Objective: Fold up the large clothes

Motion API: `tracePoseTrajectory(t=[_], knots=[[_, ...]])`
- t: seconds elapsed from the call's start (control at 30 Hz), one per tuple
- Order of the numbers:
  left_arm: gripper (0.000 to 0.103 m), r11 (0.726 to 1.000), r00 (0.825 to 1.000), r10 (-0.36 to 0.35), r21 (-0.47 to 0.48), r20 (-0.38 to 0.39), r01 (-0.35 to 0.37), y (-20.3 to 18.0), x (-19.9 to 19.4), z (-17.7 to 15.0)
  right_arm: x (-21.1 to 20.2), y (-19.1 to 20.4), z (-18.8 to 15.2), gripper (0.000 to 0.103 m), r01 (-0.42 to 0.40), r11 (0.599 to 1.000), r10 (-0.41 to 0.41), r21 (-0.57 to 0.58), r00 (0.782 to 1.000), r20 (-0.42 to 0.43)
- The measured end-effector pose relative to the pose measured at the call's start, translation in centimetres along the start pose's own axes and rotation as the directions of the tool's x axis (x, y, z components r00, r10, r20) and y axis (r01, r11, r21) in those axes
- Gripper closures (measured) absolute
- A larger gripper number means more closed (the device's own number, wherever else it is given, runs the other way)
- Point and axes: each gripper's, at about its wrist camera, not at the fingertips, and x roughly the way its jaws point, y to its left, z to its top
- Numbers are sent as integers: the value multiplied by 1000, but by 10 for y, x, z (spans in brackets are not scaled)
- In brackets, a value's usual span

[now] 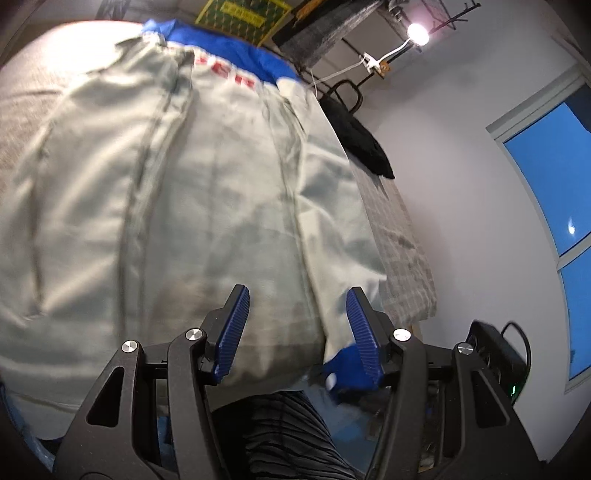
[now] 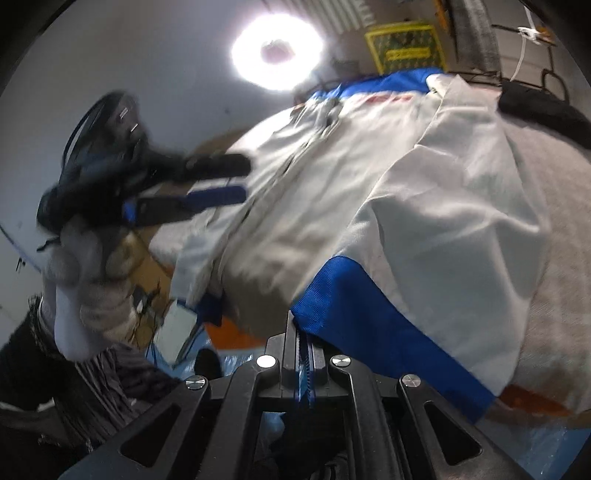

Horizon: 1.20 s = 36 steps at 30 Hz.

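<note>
A large pale grey jacket (image 1: 207, 192) with a blue yoke (image 1: 236, 55) and red letters lies spread over a grey bed surface (image 1: 26, 103). My left gripper (image 1: 299, 326) hovers over its near edge, jaws open, with nothing pressed between the blue pads; a blue cuff (image 1: 341, 369) lies beside the right pad. In the right wrist view the jacket (image 2: 424, 192) is partly turned over. My right gripper (image 2: 301, 332) is shut on the corner of the jacket's blue hem band (image 2: 376, 332). The left gripper (image 2: 242, 179) shows there too, open, held in a white-gloved hand (image 2: 85, 280).
A black garment (image 1: 365, 144) and a checked cloth (image 1: 402, 243) lie along the bed's right edge by the wall. A clip lamp (image 1: 417, 33) and a window (image 1: 550, 173) are on the right. A ring light (image 2: 277, 51) glares behind. Blue plastic (image 2: 546, 443) covers the floor.
</note>
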Motion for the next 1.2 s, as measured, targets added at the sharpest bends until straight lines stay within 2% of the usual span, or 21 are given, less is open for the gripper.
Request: tracePoseTrajectory(t=[0.17,0.27,0.3,0.33,0.37,0.4,0.5,0.6,0.67,0.7,0.73,0.8,0.9,1.07,1.2], knots=[[47,999,997,47,11,-58,-46,-4,33,-4,21,8,-15,103,1,995,-10,-97,995,-95],[47,997,993,73,25,-88,-71,-6,48,-7,22,11,-18,102,-4,992,-10,-126,994,-108],[47,997,992,79,30,-94,-77,-7,52,-7,18,10,-17,96,-18,992,5,-126,994,-107],[47,996,992,85,35,-98,-82,-8,55,-6,13,10,-16,94,-28,992,15,-126,994,-104],[47,996,991,87,41,-100,-83,-10,57,-5,8,9,-12,74,-41,991,28,-126,994,-104],[47,995,991,93,48,-100,-88,-12,59,-3,-1,7,-10,60,-54,990,42,-127,995,-91],[47,992,990,110,71,-93,-104,-17,62,7,-31,-4,-2,59,-89,988,86,-129,996,-24],[47,992,991,112,61,-72,-108,-15,67,27,-62,-37,17,51,-96,993,102,-71,991,81],[47,995,993,100,27,-54,-99,-11,71,43,-78,-65,29,51,-99,995,100,-9,985,140],[45,996,995,93,11,-44,-93,-10,74,52,-85,-81,35,51,-101,994,95,27,981,169],[39,996,996,88,0,-35,-88,-9,78,62,-91,-99,43,51,-105,992,90,66,976,199],[34,997,997,68,-20,-27,-69,-6,88,83,-96,-131,59,50,-113,985,79,132,967,242],[34,996,999,38,-85,-35,-41,5,107,111,-90,-176,87,47,-137,964,67,228,955,289],[34,974,999,-31,-225,-28,23,33,140,150,-57,-233,130,47,-158,928,51,337,951,306],[34,963,998,-65,-264,-16,59,46,161,170,-22,-265,160,46,-150,908,42,391,962,270]])
